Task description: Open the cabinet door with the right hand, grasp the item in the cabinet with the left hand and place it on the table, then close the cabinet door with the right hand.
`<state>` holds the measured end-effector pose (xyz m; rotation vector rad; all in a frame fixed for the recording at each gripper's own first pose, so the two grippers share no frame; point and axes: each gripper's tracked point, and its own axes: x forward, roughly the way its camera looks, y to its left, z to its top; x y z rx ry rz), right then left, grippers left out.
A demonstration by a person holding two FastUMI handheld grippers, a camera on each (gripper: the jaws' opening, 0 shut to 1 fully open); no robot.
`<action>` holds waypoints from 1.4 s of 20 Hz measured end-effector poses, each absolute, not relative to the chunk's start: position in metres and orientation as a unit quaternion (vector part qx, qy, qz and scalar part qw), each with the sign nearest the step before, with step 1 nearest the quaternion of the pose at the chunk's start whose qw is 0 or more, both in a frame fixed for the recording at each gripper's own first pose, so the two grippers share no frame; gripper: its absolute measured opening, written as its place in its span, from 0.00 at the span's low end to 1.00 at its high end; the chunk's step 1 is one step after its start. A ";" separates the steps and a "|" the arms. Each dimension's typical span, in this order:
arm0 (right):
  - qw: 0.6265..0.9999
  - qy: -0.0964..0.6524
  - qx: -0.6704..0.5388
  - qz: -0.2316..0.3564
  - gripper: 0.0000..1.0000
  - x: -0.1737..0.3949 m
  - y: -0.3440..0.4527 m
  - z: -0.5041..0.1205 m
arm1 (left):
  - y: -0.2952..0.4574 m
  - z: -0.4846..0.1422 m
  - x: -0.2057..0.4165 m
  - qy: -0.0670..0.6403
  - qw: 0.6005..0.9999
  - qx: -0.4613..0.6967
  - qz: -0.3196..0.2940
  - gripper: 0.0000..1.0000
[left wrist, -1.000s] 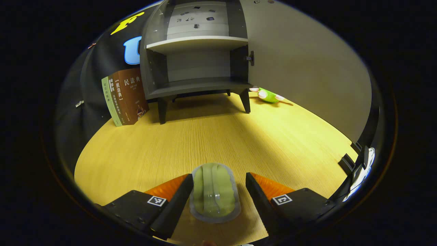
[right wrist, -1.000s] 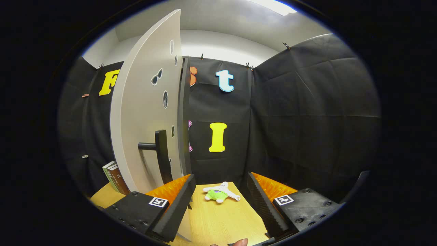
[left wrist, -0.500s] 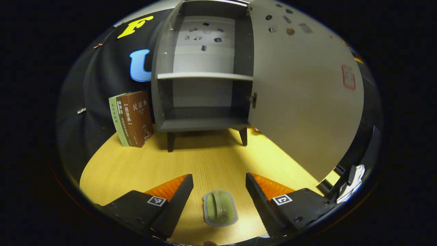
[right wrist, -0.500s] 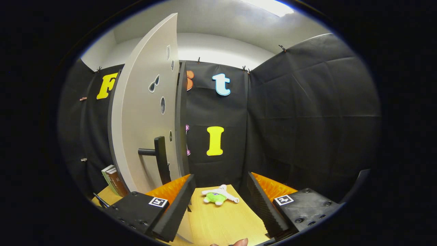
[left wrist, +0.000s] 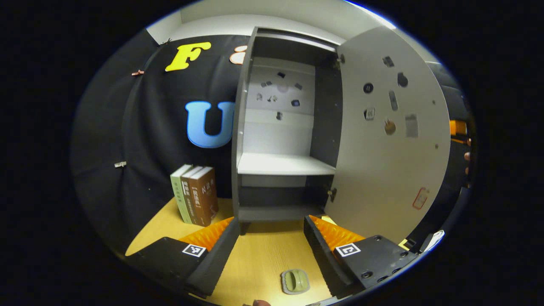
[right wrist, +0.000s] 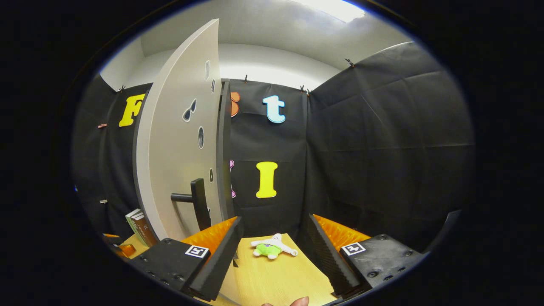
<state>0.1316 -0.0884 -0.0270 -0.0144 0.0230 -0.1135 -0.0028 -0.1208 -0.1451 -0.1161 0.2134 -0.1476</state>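
With the item (left wrist: 295,281) lying on the table (left wrist: 263,263) before the cabinet (left wrist: 280,170), placing looks done. Door (right wrist: 178,161) stands open; closing remains. Both grippers' jaws apart, empty.

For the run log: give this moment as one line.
item on table | left tool open | right tool open | cabinet door open

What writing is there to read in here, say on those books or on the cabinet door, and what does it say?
On the books: spine lettering, too small and blurred to read.
On the cabinet door: small stickers, too blurred to read.
On the left gripper: square patterned tags, no words.
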 end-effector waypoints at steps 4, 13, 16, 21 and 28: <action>0.998 0.008 -0.008 -0.060 0.97 0.133 -0.085 -0.024 | -0.082 -0.091 -0.002 0.081 0.993 -0.061 -0.054 0.95; 0.997 0.002 -0.018 -0.072 0.97 0.128 -0.081 -0.020 | 0.000 -0.027 -0.019 0.041 0.997 -0.059 -0.014 0.92; 0.997 0.003 -0.013 -0.080 0.96 0.124 -0.077 -0.020 | 0.013 -0.027 -0.023 0.043 0.997 -0.057 -0.008 0.95; 0.996 0.001 -0.004 -0.085 0.96 0.116 -0.057 -0.022 | 0.025 -0.027 -0.029 0.043 0.997 -0.057 -0.008 0.95; 0.999 0.004 0.004 -0.040 0.96 0.113 0.010 -0.027 | 0.042 -0.024 -0.039 0.037 0.998 -0.054 -0.006 0.95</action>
